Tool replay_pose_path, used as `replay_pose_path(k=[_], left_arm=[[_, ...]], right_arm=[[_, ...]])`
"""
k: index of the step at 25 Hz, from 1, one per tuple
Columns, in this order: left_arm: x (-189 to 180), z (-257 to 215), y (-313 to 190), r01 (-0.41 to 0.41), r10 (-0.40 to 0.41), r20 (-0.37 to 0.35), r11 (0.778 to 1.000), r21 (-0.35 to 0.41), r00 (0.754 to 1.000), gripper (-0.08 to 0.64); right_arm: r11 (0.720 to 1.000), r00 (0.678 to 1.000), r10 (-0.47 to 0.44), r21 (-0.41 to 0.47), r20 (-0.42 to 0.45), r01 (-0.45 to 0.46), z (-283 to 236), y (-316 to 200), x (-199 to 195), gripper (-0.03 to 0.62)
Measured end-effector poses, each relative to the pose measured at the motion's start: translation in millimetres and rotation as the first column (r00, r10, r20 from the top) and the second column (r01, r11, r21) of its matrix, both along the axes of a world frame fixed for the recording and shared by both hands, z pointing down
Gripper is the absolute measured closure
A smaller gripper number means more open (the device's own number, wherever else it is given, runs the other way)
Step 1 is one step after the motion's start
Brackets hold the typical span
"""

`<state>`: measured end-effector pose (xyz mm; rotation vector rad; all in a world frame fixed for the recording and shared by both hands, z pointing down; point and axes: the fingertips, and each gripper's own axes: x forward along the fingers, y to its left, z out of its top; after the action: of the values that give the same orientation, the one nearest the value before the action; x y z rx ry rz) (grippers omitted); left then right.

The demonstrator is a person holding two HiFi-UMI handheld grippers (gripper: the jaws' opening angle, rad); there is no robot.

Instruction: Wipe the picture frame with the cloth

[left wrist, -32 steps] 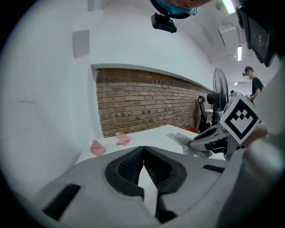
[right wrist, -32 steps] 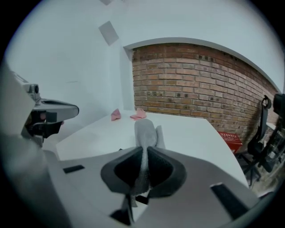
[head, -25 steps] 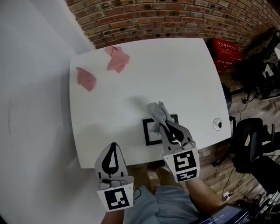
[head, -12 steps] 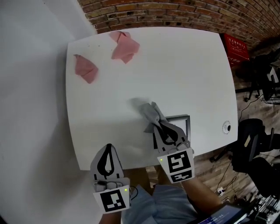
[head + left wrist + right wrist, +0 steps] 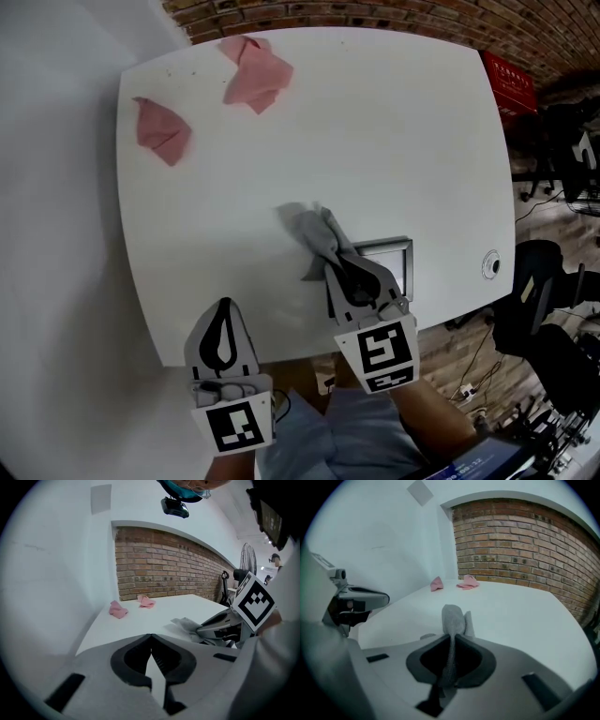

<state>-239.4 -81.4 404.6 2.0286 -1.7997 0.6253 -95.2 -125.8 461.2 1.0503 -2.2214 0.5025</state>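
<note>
A grey cloth [image 5: 319, 236] hangs from my right gripper [image 5: 339, 265], which is shut on it; the cloth [image 5: 452, 620] sticks out past the jaw tips in the right gripper view. Under that gripper lies the picture frame [image 5: 392, 256], flat on the white table [image 5: 375, 131], with only its right part showing. My left gripper [image 5: 223, 323] is shut and holds nothing; it hovers over the table's near edge, left of the right gripper. In the left gripper view its jaws meet at the tips [image 5: 151, 639].
Two pink cloths lie at the far left of the table, one [image 5: 159, 129] near the left edge and one [image 5: 255, 73] near the back. A round cable hole [image 5: 492, 264] sits near the right edge. A red crate [image 5: 517, 82] and office chairs [image 5: 534, 300] stand to the right.
The right gripper with the grey cloth has shifted slightly away from me over the frame's left side. The head view has moved, so the table sits higher in the picture. The left gripper has stayed shut.
</note>
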Motion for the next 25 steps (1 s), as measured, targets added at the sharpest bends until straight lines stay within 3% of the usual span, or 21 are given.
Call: replay_pose_path(k=[20,25], left_arm=[[35,0,-17,-0.061,0.061,0.009,0.998,-0.002,0.998,0.551],[52,-5,-26,-0.100,0.100,0.016,0.994,0.033,0.995,0.551]], right_arm=[[0.997,0.997,0.082,-0.002,-0.006,-0.082,2,-8,50,0.557],[0.995,0.995,0.103,-0.008,-0.015,-0.103,2,-11,66,0.557]])
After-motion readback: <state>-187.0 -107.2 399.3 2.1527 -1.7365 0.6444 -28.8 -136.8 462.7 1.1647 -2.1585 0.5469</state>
